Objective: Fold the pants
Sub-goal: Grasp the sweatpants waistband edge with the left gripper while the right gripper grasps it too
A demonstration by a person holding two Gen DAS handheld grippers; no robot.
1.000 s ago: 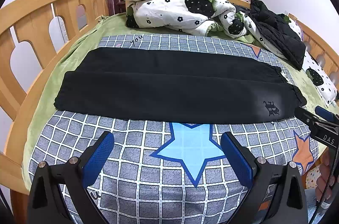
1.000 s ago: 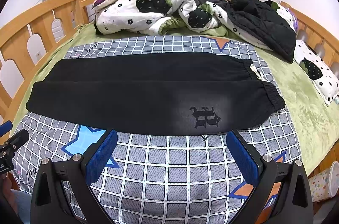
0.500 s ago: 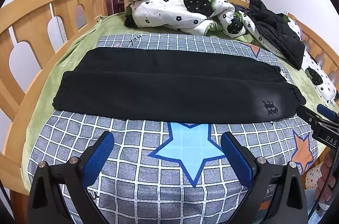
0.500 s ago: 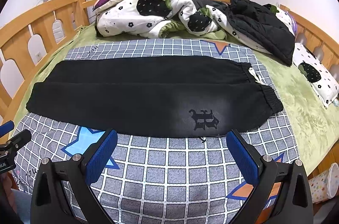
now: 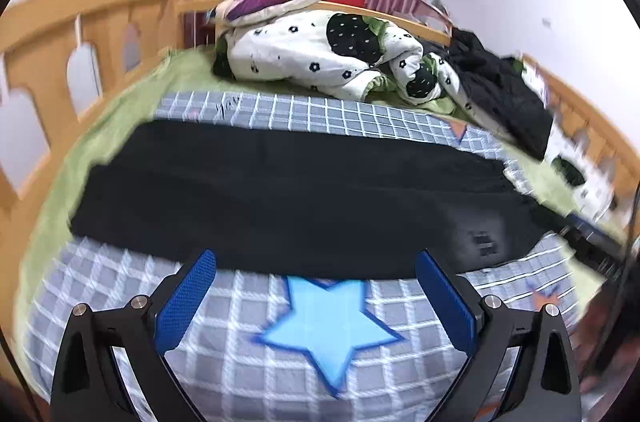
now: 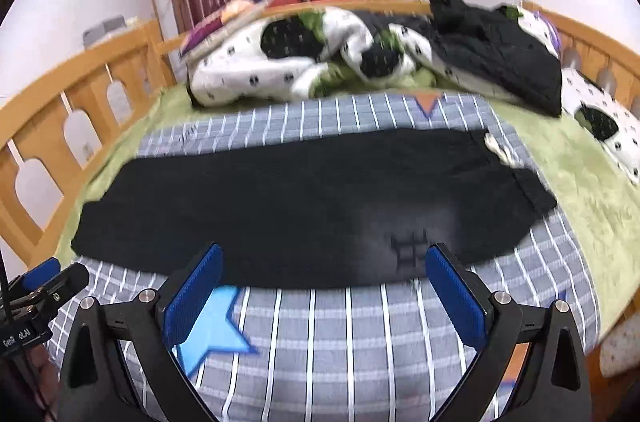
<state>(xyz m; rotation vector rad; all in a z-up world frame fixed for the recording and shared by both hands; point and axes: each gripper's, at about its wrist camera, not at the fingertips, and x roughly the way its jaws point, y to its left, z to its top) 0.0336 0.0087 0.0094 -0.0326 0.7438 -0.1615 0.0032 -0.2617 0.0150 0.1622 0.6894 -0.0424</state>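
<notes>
Black pants (image 5: 288, 190) lie flat across the checked bedspread, legs side by side, cuffs to the left, waistband to the right. They also show in the right wrist view (image 6: 304, 206), with a dark logo (image 6: 408, 250) near the waistband end. My left gripper (image 5: 316, 298) is open and empty, just short of the pants' near edge at mid-length. My right gripper (image 6: 324, 286) is open and empty, its fingertips at the near edge beside the logo. Both views are blurred by motion.
A grey checked bedspread (image 5: 320, 374) with blue stars covers the bed. A white flowered quilt (image 5: 312, 58), a pillow and a black jacket (image 6: 500, 50) are heaped at the back. Wooden rails (image 6: 60, 118) run around the bed. The left gripper shows at left in the right wrist view (image 6: 36, 298).
Both grippers have moved forward and down towards the pants' near edge. The pants have not moved. Both jaws stay open.
</notes>
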